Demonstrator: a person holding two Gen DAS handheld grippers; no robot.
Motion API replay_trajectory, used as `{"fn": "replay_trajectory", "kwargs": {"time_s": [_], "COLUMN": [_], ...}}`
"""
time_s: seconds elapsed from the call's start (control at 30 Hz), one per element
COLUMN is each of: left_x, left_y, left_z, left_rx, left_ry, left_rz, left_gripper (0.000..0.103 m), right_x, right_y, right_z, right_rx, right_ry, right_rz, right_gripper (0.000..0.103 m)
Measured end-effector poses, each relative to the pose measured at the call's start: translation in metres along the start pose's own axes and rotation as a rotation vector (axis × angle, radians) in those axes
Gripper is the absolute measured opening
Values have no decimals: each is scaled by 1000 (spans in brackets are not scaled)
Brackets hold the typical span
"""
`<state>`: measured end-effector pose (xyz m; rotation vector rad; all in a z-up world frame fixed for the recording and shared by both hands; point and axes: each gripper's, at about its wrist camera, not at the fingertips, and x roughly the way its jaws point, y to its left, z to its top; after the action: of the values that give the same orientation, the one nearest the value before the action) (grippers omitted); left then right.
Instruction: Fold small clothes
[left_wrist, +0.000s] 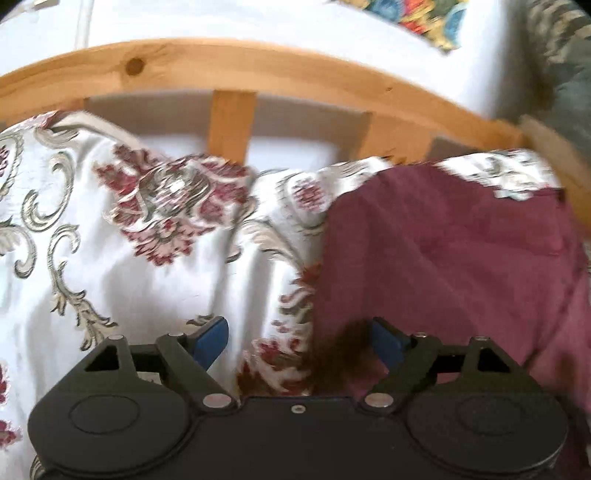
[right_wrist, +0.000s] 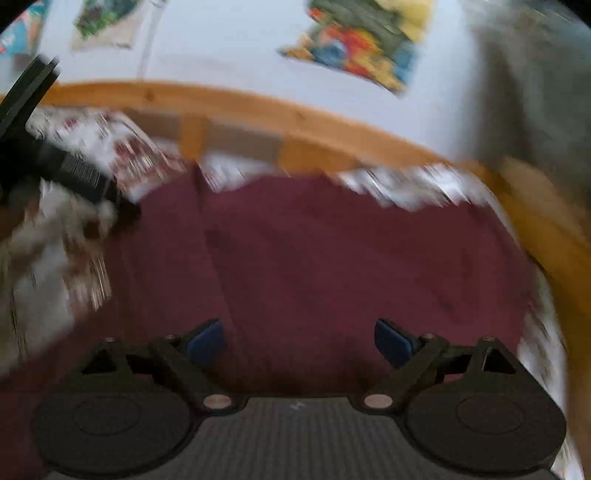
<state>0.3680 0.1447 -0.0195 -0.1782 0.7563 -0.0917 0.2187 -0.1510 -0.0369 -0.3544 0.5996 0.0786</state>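
Observation:
A dark maroon garment (left_wrist: 450, 258) lies flat on a flowered bedspread (left_wrist: 110, 229). In the left wrist view it fills the right half, and my left gripper (left_wrist: 297, 339) stands open over its left edge, its blue pads (left_wrist: 210, 338) wide apart with nothing pressed between them. In the right wrist view, which is blurred, the maroon garment (right_wrist: 314, 266) spreads under my right gripper (right_wrist: 299, 341), also open with nothing between its blue pads (right_wrist: 391, 341). The left gripper's black body (right_wrist: 74, 173) shows at the left of that view, at the garment's left edge.
A wooden bed rail (left_wrist: 236, 74) with upright slats runs across behind the bedspread, curving down the right side (right_wrist: 554, 236). Behind it is a white wall with colourful posters (right_wrist: 362, 48). A grey patterned fabric (left_wrist: 561, 66) hangs at the upper right.

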Motion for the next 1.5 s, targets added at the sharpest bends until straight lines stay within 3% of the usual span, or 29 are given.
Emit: {"fn": "replay_trajectory", "kwargs": {"time_s": [0.13,0.27,0.4,0.57,0.67,0.73,0.8,0.87,0.93,1.03,1.27,1.5], "left_x": [12,6,-6,-18,-17,-14,-11,-7,-5,-4,-7,-5], "left_y": [4,6,6,-7,-13,-17,-18,-19,-19,-18,-12,-27], "left_z": [2,1,1,4,7,9,11,15,16,17,24,23], "left_rx": [-50,-71,-85,-16,30,46,49,53,60,55,-13,36], "left_ry": [47,51,24,-20,-30,-35,-33,-27,-26,-37,-64,-71], "left_rz": [48,57,42,54,65,74,82,91,98,107,115,106], "left_gripper": [89,90,91,94,96,97,97,97,97,97,97,98], "right_x": [-21,-44,-71,-75,-69,-59,-54,-50,-45,-49,-89,-90], "right_y": [9,17,19,2,-4,-7,-5,-2,0,3,1,-14], "right_z": [-47,-69,-67,-50,-50,-53,-60,-66,-67,-67,-74,-82], "right_rx": [-19,5,149,383,425,433,424,411,413,436,476,486], "right_ry": [124,142,46,-38,-101,-90,-78,-67,-40,-54,-83,-1], "right_rz": [-109,-173,-170,-114,-158,-130,-98,-66,-42,-31,-74,-67], "right_gripper": [97,97,98,98,87,70,65,54,29,12,7,7]}}
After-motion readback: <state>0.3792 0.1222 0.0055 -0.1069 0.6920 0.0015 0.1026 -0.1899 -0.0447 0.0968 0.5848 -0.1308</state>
